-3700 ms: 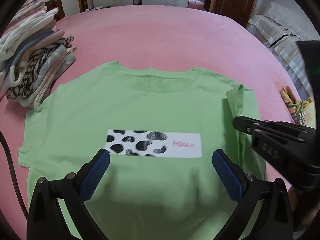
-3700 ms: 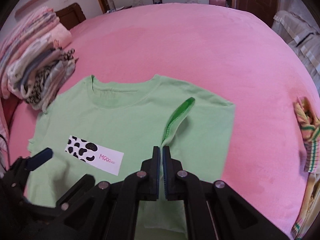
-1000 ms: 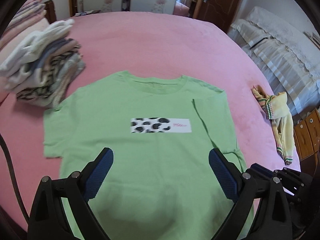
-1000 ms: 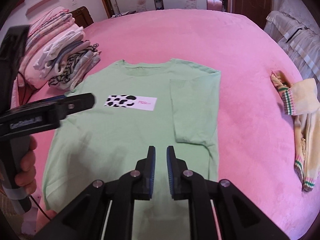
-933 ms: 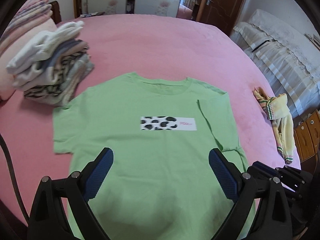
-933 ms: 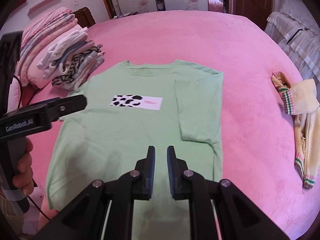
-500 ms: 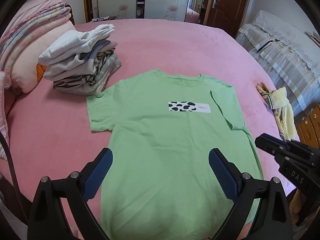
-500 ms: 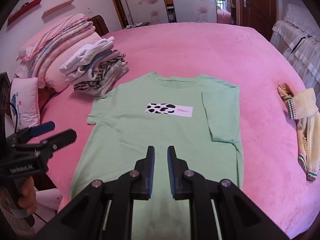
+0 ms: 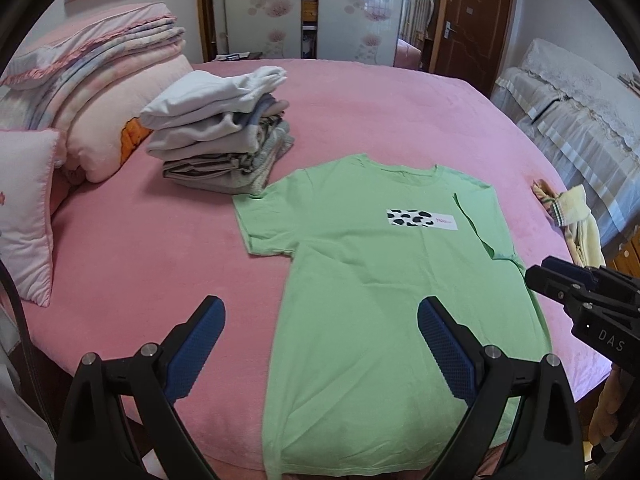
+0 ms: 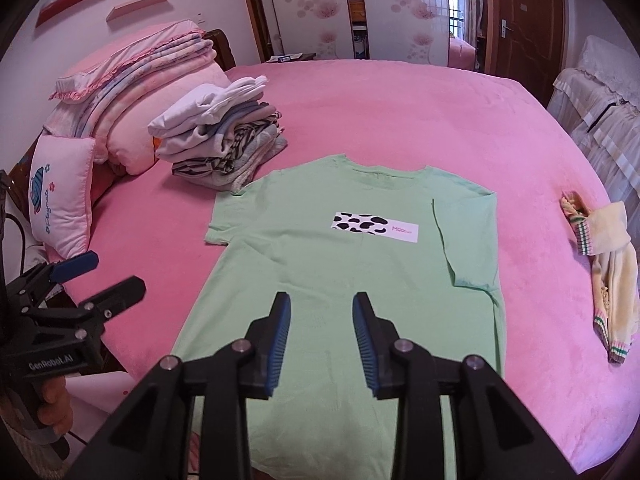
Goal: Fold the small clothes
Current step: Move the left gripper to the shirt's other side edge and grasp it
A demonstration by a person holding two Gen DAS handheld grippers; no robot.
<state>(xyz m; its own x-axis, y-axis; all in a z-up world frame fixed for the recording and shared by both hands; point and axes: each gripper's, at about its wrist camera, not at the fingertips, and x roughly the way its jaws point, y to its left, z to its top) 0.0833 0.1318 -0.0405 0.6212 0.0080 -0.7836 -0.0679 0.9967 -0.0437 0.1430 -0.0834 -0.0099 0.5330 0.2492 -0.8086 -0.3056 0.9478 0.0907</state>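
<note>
The light green cotton T-shirt (image 10: 344,280) looks soft and limp; pinch its unfolded left sleeve (image 9: 260,226). Both the left hand-held gripper (image 9: 320,326) and right hand-held gripper (image 10: 321,322) hover spread, empty.

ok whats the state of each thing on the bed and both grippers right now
green t-shirt: flat, face up, one sleeve folded in, other still out
pile of clothes: folded, stacked
yellow garment: crumpled, unfolded
left gripper: fingers wide open, empty
right gripper: fingers open, empty
</note>
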